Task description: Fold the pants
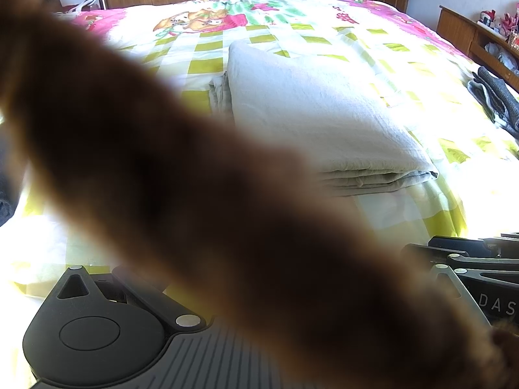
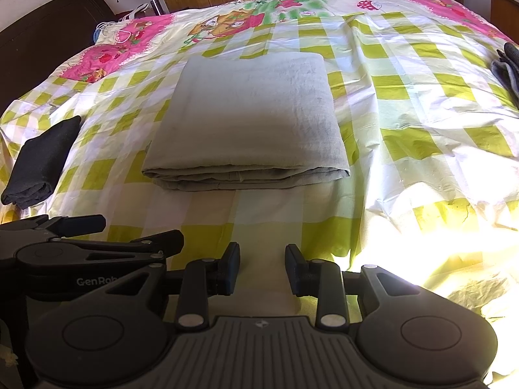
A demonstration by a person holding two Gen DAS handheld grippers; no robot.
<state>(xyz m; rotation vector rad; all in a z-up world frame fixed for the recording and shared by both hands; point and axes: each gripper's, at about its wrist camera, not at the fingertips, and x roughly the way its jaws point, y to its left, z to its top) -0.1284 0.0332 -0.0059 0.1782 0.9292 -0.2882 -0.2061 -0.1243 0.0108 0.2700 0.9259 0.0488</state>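
Already the pale grey-green pants lie folded into a neat rectangular stack on the checked bedspread, roughly mid-bed, with the layered fold edges facing the right gripper. That gripper sits short of the stack, its jaws partly apart with nothing between them — only bedspread shows in the gap. The left gripper appears at the right view's lower left edge, beside its partner, and its fingers look drawn close together, though from this side angle I cannot tell for sure; in its own view a blurred brown shape close to the lens hides the fingertips entirely.

The cloth looks soft, light and limp, probably a woven cotton — it will sag and slide open if lifted by one layer. Judging from the stack, the safest hold is at the near thick edge, pinching all layers together, or at the two near corners with both grippers at once. A dark folded garment lies well off to the left, another grey one far right
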